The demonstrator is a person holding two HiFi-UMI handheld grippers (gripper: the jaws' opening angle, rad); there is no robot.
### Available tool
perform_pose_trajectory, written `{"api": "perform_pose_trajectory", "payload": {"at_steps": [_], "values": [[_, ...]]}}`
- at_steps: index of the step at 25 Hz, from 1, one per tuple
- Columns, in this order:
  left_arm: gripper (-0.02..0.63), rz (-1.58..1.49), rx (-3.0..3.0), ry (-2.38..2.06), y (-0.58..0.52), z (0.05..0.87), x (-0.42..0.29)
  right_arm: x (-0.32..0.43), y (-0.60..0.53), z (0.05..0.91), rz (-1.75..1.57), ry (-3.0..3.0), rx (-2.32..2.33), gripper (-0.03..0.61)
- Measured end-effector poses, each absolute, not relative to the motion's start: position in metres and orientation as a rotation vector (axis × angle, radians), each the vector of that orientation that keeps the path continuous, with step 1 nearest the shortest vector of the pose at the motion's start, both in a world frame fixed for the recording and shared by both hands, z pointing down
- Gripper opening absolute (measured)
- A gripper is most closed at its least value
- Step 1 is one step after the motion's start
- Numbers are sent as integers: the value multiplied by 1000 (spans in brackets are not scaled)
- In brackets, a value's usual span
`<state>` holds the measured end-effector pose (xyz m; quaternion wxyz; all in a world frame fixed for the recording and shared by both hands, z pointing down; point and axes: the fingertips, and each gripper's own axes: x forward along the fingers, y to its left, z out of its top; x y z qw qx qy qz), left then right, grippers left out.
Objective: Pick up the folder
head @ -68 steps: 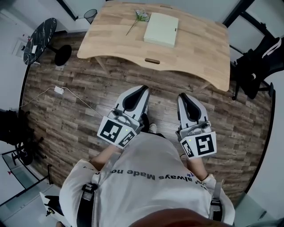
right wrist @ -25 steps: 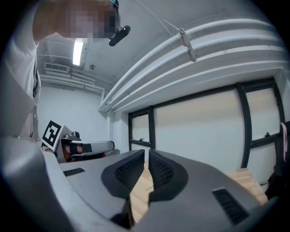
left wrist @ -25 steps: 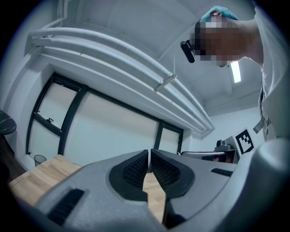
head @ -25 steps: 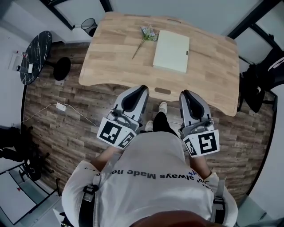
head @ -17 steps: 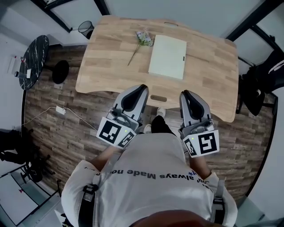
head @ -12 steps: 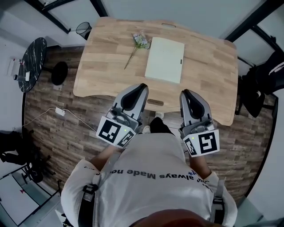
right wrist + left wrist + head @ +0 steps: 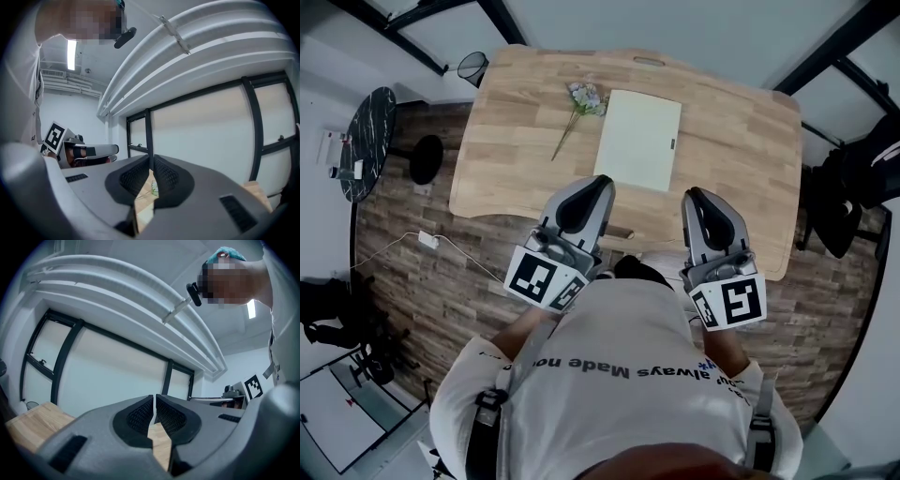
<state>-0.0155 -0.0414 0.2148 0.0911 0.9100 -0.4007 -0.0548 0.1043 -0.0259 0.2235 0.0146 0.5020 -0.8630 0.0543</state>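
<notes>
Two closed, empty pairs, left tongs (image 7: 597,182) and right tongs (image 7: 695,194), overhang the tabletop's (image 7: 741,141) near edge; folder (image 7: 637,139) ahead, bare wood rightward.

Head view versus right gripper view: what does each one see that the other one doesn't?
Only the head view shows the whole folder, the floor and the bin. Only the right gripper view shows the windows and a ceiling light. Both show the table, the flower and the left gripper.

The left gripper (image 7: 154,400) holds its jaws together above the wooden table (image 7: 29,426).
</notes>
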Motion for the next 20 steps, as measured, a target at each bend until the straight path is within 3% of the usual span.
{"api": "perform_pose_trajectory", "payload": {"at_steps": [20], "values": [[20,-153,2762,-1110,-93,204,-26,90,-73,211,140,-2654,1625,31]]}}
